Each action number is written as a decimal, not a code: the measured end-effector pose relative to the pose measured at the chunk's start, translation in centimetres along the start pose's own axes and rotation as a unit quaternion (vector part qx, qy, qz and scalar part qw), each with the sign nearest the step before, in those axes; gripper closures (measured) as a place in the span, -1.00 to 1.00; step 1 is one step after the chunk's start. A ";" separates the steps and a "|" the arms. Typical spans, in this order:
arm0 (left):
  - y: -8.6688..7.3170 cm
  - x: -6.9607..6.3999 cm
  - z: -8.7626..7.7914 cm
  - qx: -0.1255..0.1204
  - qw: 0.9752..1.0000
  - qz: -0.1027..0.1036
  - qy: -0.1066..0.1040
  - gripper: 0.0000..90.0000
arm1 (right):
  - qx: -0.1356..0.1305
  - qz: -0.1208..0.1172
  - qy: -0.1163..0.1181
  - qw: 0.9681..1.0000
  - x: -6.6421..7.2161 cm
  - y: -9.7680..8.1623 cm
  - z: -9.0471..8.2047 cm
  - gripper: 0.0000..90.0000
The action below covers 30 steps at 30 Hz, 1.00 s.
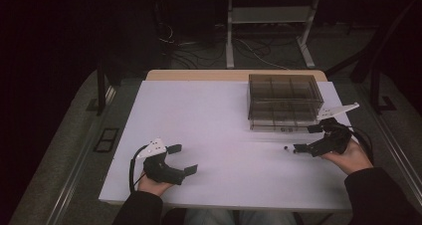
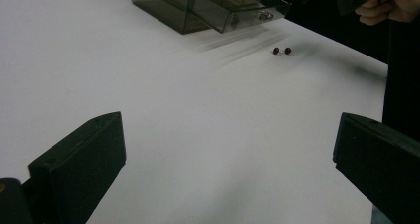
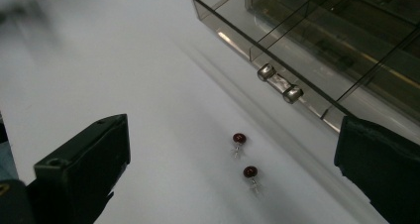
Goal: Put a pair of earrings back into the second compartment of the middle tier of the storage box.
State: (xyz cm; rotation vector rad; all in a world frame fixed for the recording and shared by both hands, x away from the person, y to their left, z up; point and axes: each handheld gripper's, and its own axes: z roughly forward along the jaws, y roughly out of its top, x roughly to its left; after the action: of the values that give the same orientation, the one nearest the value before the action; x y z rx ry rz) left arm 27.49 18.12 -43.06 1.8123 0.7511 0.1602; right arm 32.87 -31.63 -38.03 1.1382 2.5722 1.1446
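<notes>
The white rectangular table top (image 1: 209,135) carries everything; it is bare in front of me, which leaves both hands room to work.

The smoky translucent plastic drawer box (image 1: 283,101) stands at the far right of the table, front facing me. Its lowest drawer (image 3: 317,65) looks pulled out a little, its clear handle (image 3: 280,83) pointing towards my right gripper. My judgement: it is left ajar so that small parts can go in.

My left gripper (image 1: 180,159) rests low at the near left, well apart from the box, jaws spread wide and holding nothing. I keep it parked there so it stays out of the way; its view looks across the table towards the parts.

My right gripper (image 1: 307,138) hovers at the near right, just in front of the drawer, jaws also spread wide and empty. I hold it angled down so that the parts lie between the two jaws.

The two small dark-red round-headed studs (image 3: 245,158) lie on the table just beside each other, near the drawer front, short metal stems showing. Neither is touched yet. Likely next step: close on one stud.
</notes>
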 end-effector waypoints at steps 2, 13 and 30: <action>0.0 0.0 0.0 0.000 1.000 0.000 -0.001 -1.00 | 0.007 -0.004 0.003 1.000 0.0 -0.1 0.4 -0.99; 0.0 0.0 0.0 -0.001 1.000 0.001 0.000 -1.00 | 0.042 -0.023 0.017 0.999 0.1 -0.7 2.1 -0.99; 0.0 -0.2 0.1 0.003 1.000 0.004 0.000 -1.00 | 0.099 -0.048 0.017 0.994 -1.0 -1.5 4.3 -0.56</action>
State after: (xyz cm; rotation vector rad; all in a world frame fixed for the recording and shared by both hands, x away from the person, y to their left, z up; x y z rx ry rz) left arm 27.41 17.92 -43.09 1.8212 0.7444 0.1631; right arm 34.31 -30.39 -42.24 1.0263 2.7847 0.9135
